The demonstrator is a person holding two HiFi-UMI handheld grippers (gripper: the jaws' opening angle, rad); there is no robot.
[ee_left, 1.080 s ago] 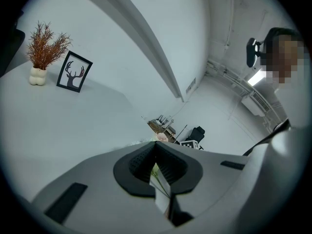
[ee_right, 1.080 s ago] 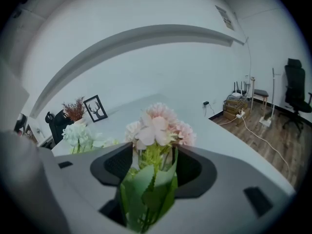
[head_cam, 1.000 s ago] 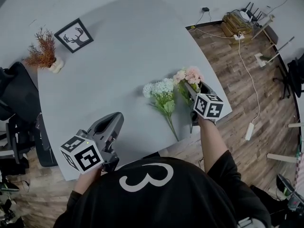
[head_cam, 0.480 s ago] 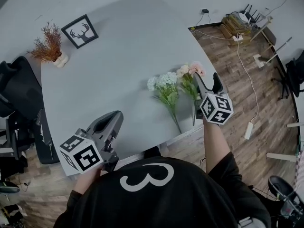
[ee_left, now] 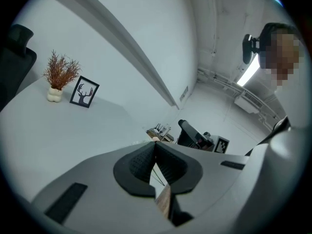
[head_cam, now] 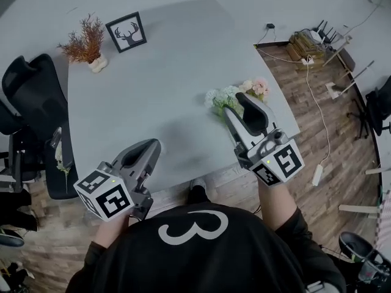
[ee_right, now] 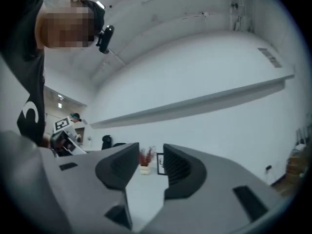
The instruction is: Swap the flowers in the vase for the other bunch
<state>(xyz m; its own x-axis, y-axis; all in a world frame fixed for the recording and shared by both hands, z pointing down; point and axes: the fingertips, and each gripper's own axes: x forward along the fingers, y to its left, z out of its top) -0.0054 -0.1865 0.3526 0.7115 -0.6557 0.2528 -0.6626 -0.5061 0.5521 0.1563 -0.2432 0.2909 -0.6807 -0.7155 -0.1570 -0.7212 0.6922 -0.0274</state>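
A white vase with reddish-brown dried sprigs stands at the table's far left corner, also seen in the left gripper view and small between the right jaws. Two bunches lie side by side near the right edge: white-blue flowers and pink flowers. My right gripper hangs raised above them, partly hiding their stems; its jaws have just been closing, stand apart, and hold nothing. My left gripper is at the near edge, its jaws touching at the tips and empty.
A framed deer picture stands beside the vase. A black office chair is left of the grey table. On the wooden floor to the right are cables and a box of gear.
My right gripper has let go of the pink bunch and come up and back from the table; the bunch stays lying beside the white-blue one. The left gripper has shifted a little.
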